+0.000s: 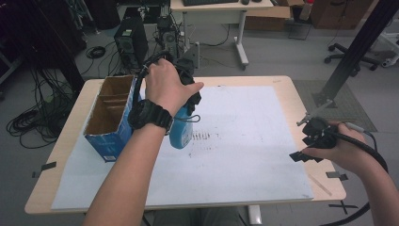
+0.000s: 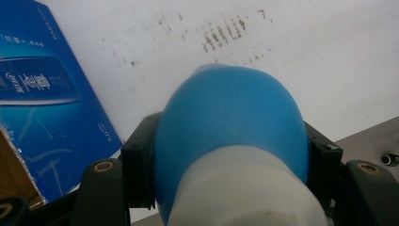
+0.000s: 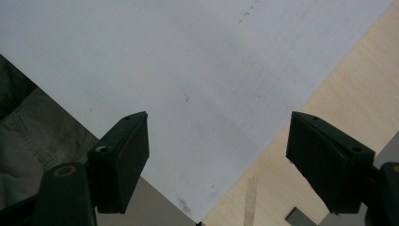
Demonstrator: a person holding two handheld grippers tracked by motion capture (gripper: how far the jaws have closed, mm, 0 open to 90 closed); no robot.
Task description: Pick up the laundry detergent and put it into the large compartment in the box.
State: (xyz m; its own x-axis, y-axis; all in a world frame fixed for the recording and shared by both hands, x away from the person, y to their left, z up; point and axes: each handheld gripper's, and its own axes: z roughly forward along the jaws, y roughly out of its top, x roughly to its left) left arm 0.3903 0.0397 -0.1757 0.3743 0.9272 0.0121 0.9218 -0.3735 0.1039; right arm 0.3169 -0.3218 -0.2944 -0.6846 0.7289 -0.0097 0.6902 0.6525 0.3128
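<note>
Your left hand-held gripper (image 1: 188, 101) pinches the blue bottle (image 2: 230, 141), held above the white sheet (image 1: 244, 141) just beside the blue box (image 1: 110, 117). Your right hand-held gripper (image 3: 216, 160) hangs spread over the surface's (image 1: 291, 89) corner.

In the high view, the upper part of the blue bottle (image 1: 181, 134) is hidden behind the left hand (image 1: 165, 84) at center left. In the left gripper view, the bottle's white neck is cut off at the bottom edge, and the blue box (image 2: 42, 99) by the left edge.
</note>
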